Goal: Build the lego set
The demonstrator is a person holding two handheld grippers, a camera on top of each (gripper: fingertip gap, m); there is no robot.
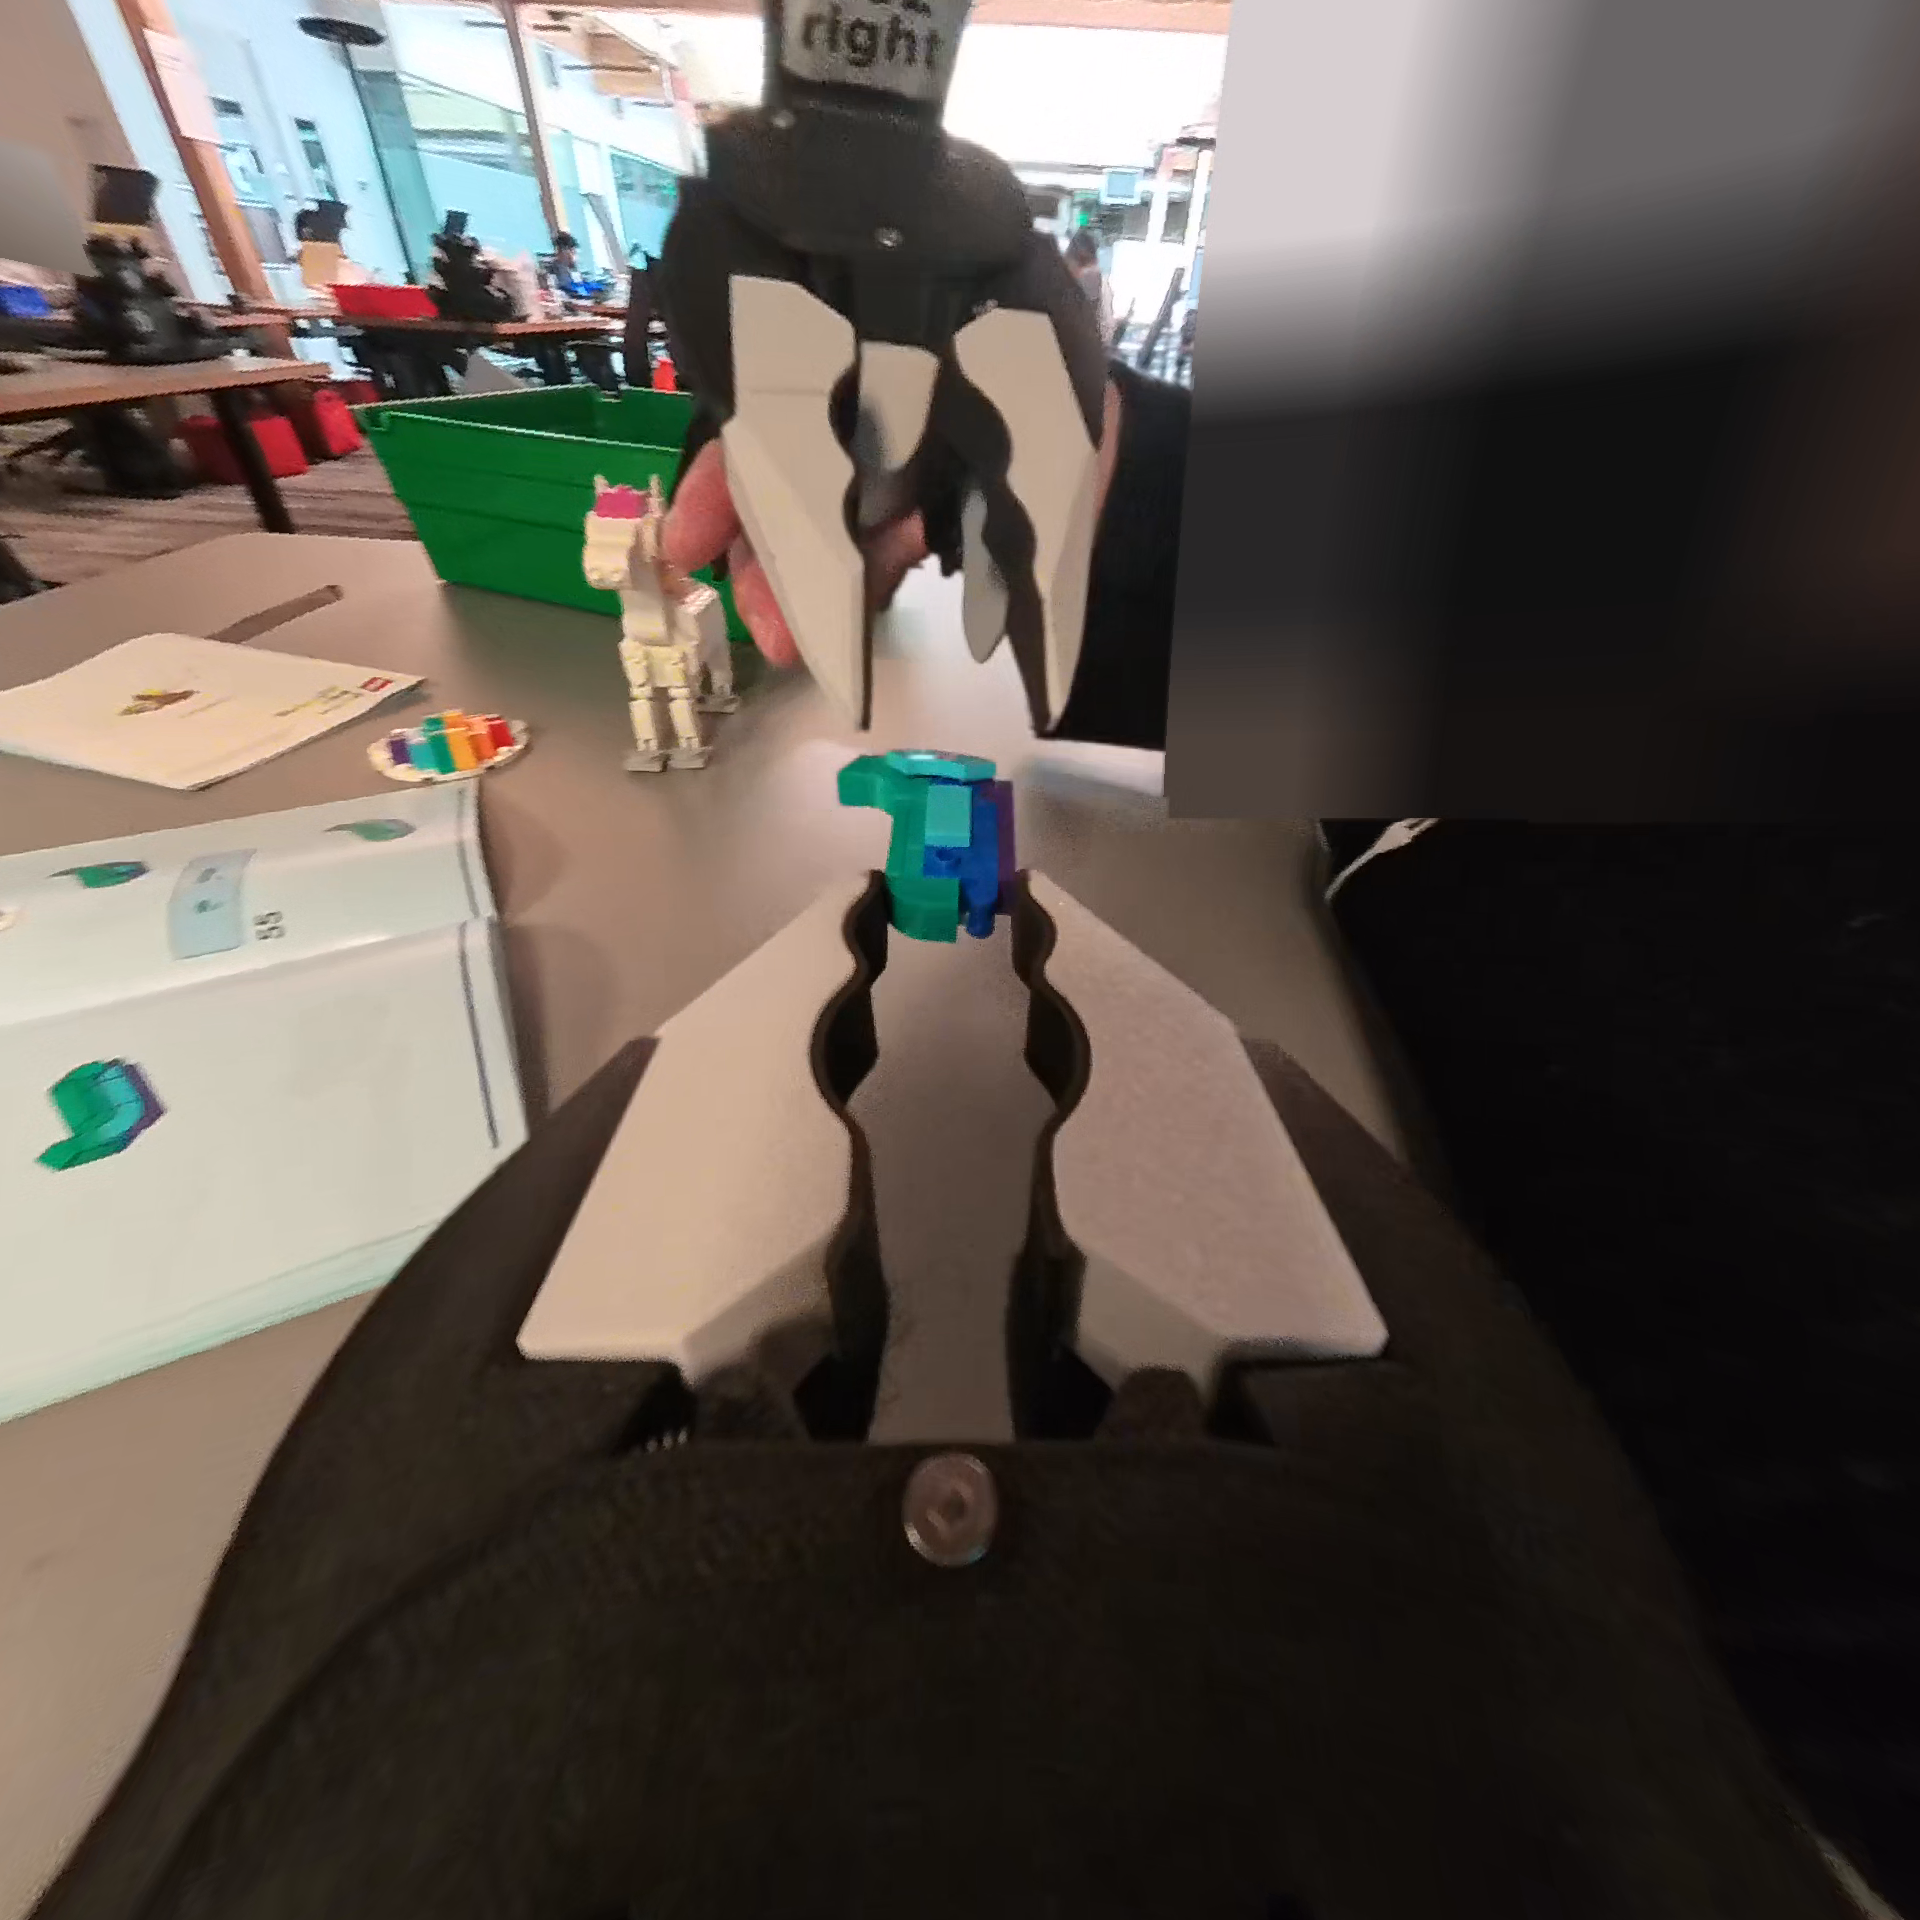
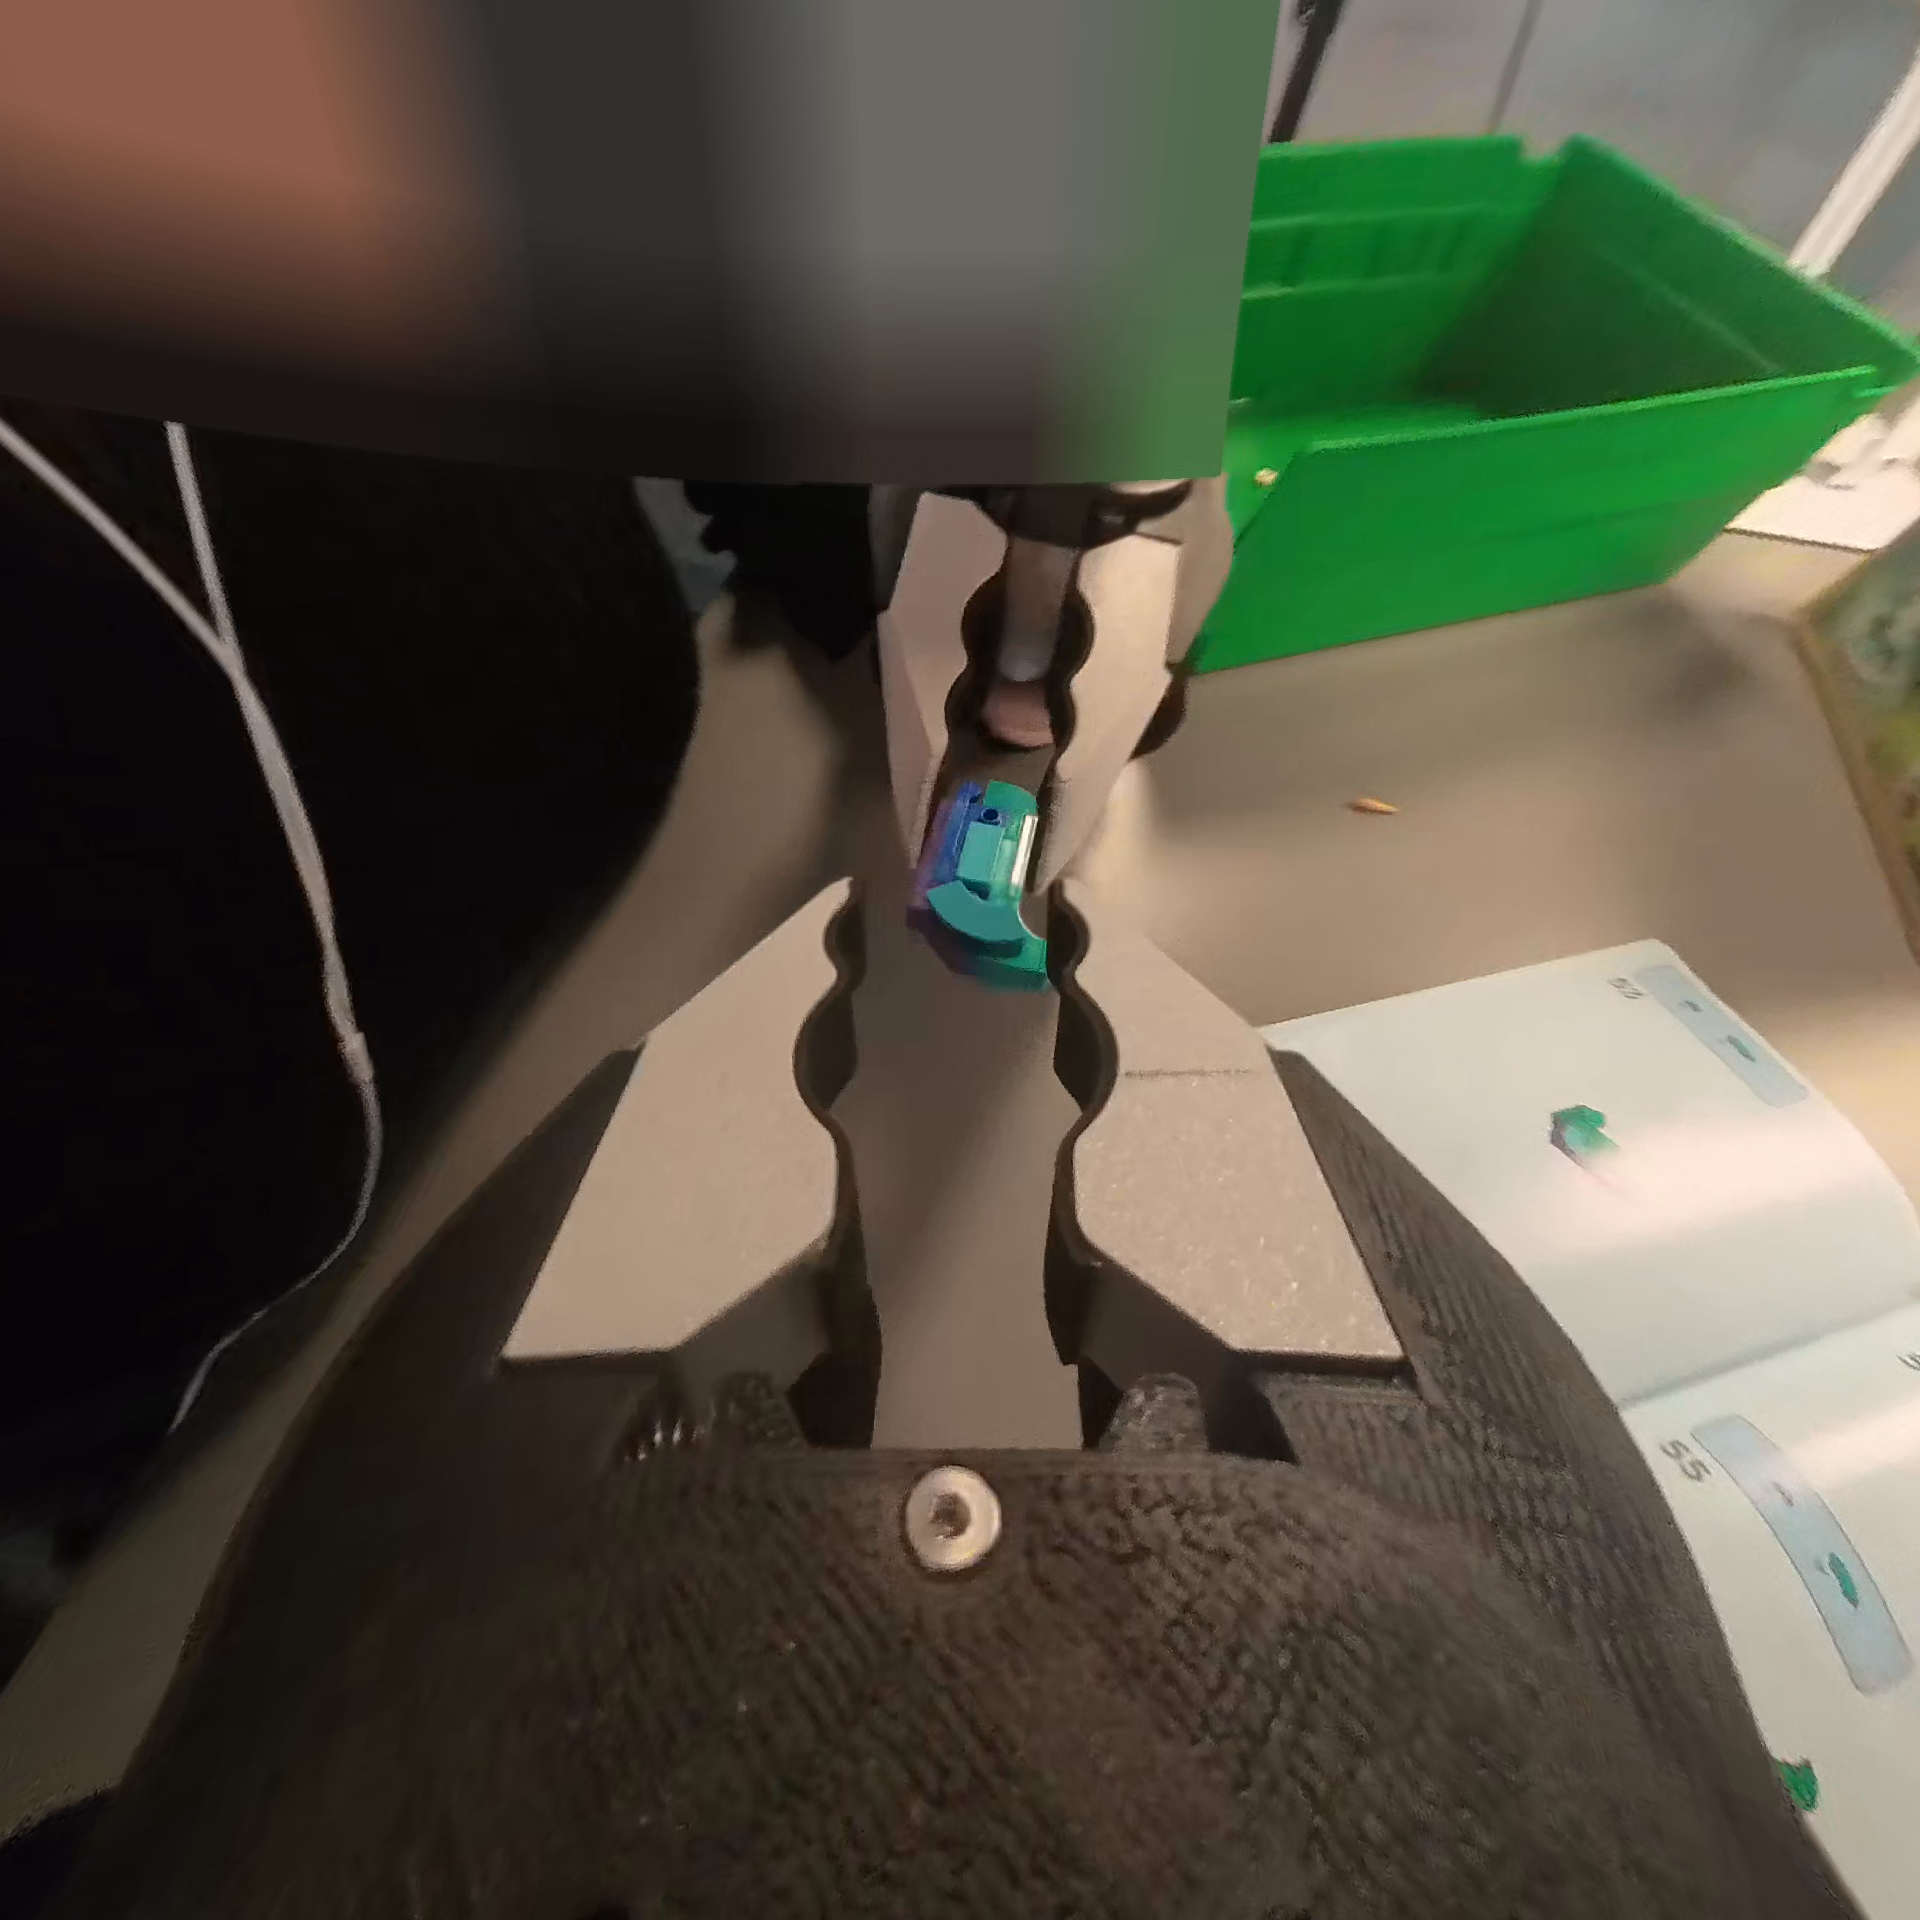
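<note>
Two hand-held grippers meet: left hand-held gripper (image 1: pixel 948 894) clamps the teal-blue-purple brick sub-assembly (image 1: pixel 935 847); right hand-held gripper (image 2: pixel 954 920) hovers open. Judged next: press its top tile home.

Two grippers (image 1: pixel 948 894) (image 2: pixel 954 904); one small teal-and-purple brick piece (image 1: pixel 930 847); one white brick animal (image 1: pixel 660 623); one green bin (image 1: pixel 520 488); two booklets (image 1: pixel 239 1060) (image 1: pixel 197 707); one round rainbow brick plate (image 1: pixel 452 743).

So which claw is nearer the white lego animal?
Right. The right claw hangs open just beside the white lego animal; the left claw, clamping the teal-blue-purple piece, sits farther off.
</note>
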